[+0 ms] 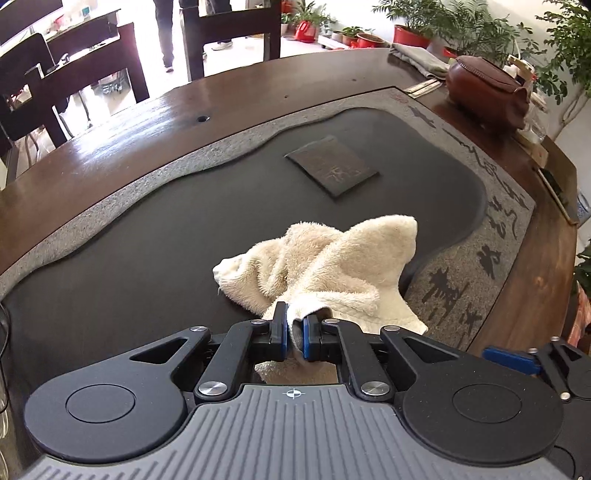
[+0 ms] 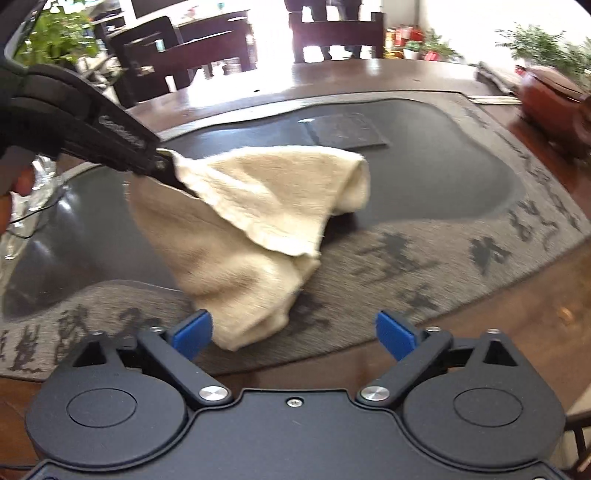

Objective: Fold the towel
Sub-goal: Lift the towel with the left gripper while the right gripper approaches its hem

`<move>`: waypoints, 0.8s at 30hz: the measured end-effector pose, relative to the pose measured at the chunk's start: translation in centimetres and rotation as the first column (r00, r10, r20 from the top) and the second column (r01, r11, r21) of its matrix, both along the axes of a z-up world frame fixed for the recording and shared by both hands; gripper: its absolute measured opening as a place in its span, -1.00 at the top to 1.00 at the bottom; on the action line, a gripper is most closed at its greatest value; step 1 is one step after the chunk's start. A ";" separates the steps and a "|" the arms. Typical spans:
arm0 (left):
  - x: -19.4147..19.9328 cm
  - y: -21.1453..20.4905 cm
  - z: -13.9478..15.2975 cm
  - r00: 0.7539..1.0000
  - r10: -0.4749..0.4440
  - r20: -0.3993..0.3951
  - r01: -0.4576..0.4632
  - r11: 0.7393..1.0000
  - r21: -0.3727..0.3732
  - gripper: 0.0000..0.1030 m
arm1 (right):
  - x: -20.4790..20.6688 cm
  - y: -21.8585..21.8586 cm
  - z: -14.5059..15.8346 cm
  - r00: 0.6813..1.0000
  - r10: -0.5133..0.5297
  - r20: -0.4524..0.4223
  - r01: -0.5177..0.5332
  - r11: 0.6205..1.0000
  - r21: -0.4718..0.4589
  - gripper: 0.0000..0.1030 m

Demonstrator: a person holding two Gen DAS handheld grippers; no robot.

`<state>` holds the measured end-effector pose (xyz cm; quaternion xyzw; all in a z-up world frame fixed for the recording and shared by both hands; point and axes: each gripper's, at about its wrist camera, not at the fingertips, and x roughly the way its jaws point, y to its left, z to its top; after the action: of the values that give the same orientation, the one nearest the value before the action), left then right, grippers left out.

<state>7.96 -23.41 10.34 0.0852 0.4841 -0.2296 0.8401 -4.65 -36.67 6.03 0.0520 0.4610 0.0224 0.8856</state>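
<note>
A cream terry towel (image 1: 325,269) lies crumpled on the dark stone tea tray (image 1: 147,236). My left gripper (image 1: 294,334) is shut on a corner of the towel and lifts it, so the cloth hangs in a tent shape in the right wrist view (image 2: 258,206). There the left gripper (image 2: 173,173) shows as a black arm reaching in from the upper left. My right gripper (image 2: 293,334) is open and empty, just in front of the towel's lowest fold, which rests on the tray's grey carved rim (image 2: 424,258). Its blue pad (image 1: 511,360) shows at the lower right of the left wrist view.
A dark square mat (image 1: 332,170) lies on the tray beyond the towel. A brown clay pot (image 1: 487,90) and a folded grey cloth (image 1: 417,59) stand at the table's far right. Dark wooden chairs (image 1: 85,74) and potted plants (image 1: 436,22) stand beyond the wooden table (image 1: 110,147).
</note>
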 end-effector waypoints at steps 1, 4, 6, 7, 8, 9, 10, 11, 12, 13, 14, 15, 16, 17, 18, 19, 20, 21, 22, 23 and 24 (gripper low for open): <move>0.0 0.1 0.0 1.000 0.000 0.001 0.000 1.000 0.000 0.85 | 0.1 0.3 0.1 1.000 0.009 0.006 -0.009 1.000 0.006 -0.75; 0.1 0.4 -0.1 1.000 -0.007 -0.004 0.007 1.000 0.001 0.85 | 0.5 0.9 0.3 0.999 0.034 0.026 -0.035 0.999 0.026 -0.58; 0.1 0.5 -0.3 1.000 -0.009 -0.004 0.009 1.000 0.003 0.85 | 1.0 1.2 0.2 0.999 0.041 0.032 -0.042 0.998 0.039 -0.51; 0.1 0.6 -0.3 1.000 -0.008 -0.006 0.008 1.000 0.004 0.85 | 1.2 1.3 0.2 0.998 0.047 0.036 -0.049 0.998 0.046 -0.50; 0.1 0.7 -0.4 1.000 -0.008 -0.008 0.008 1.000 0.005 0.85 | 1.3 1.4 0.3 0.998 0.053 0.040 -0.054 0.997 0.050 -0.47; 0.1 0.8 -0.4 1.000 -0.008 -0.010 0.008 1.000 0.005 0.85 | 1.5 1.4 0.2 0.997 0.057 0.044 -0.060 0.997 0.052 -0.41; 0.1 0.8 -0.5 1.000 -0.007 -0.012 0.007 1.000 0.005 0.85 | 1.6 1.5 0.2 0.997 0.062 0.047 -0.065 0.996 0.054 -0.39; 0.2 0.9 -0.5 1.000 -0.008 -0.013 0.008 1.000 0.005 0.85 | 1.8 1.5 0.2 0.997 0.065 0.049 -0.067 0.996 0.055 -0.34; 0.2 0.9 -0.5 1.000 -0.009 -0.014 0.010 1.000 0.006 0.85 | 1.9 1.5 0.1 0.997 0.066 0.049 -0.069 0.996 0.055 -0.31; 0.2 1.0 -0.5 1.000 -0.011 -0.015 0.011 1.000 0.006 0.85 | 2.1 1.5 0.1 0.996 0.068 0.049 -0.071 0.996 0.056 -0.31; 0.2 1.0 -0.5 1.000 -0.011 -0.016 0.011 1.000 0.005 0.85 | 2.2 1.5 0.0 0.996 0.070 0.048 -0.073 0.996 0.058 -0.31; 0.2 1.0 -0.5 1.000 -0.012 -0.016 0.012 1.000 0.004 0.85 | 2.3 1.5 -0.1 0.996 0.072 0.047 -0.074 0.996 0.058 -0.28; 0.2 1.0 -0.5 1.000 -0.012 -0.017 0.012 1.000 0.005 0.85 | 2.4 1.5 -0.2 0.996 0.073 0.045 -0.076 0.995 0.059 -0.24; 0.2 1.1 -0.6 1.000 -0.012 -0.018 0.012 1.000 0.004 0.85 | 2.4 1.5 -0.2 0.996 0.076 0.043 -0.078 0.995 0.060 -0.08; 0.2 1.1 -0.6 1.000 -0.011 -0.020 0.011 1.000 0.004 0.85 | 2.4 1.5 -0.2 0.996 0.079 0.041 -0.081 0.995 0.059 0.09; 0.2 1.1 -0.6 1.000 -0.009 -0.021 0.009 1.000 0.004 0.85 | 2.3 1.5 -0.2 0.996 0.081 0.039 -0.084 0.995 0.059 0.20; 0.3 1.2 -0.6 1.000 -0.006 -0.022 0.006 1.000 0.004 0.85 | 2.3 1.5 -0.2 0.996 0.084 0.037 -0.086 0.994 0.059 0.42; 0.3 1.3 -0.6 1.000 -0.003 -0.022 0.003 1.000 0.005 0.85 | 2.2 1.5 -0.3 0.996 0.087 0.035 -0.089 0.994 0.059 0.54; 0.4 1.4 -0.7 1.000 0.002 -0.022 -0.002 1.000 0.006 0.84 | 2.2 1.5 -0.3 0.995 0.090 0.033 -0.092 0.994 0.059 0.60; 0.4 1.5 -0.7 1.000 0.008 -0.021 -0.007 1.000 0.007 0.84 | 2.1 1.5 -0.3 0.995 0.093 0.031 -0.095 0.994 0.059 0.71; 0.5 1.6 -0.7 1.000 0.012 -0.021 -0.012 1.000 0.007 0.84 | 2.1 1.5 -0.3 0.995 0.096 0.029 -0.097 0.994 0.059 0.78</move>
<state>8.43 -21.79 9.63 0.0828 0.4944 -0.2236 0.8359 -2.57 -35.18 5.77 0.0560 0.4505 0.0798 0.8874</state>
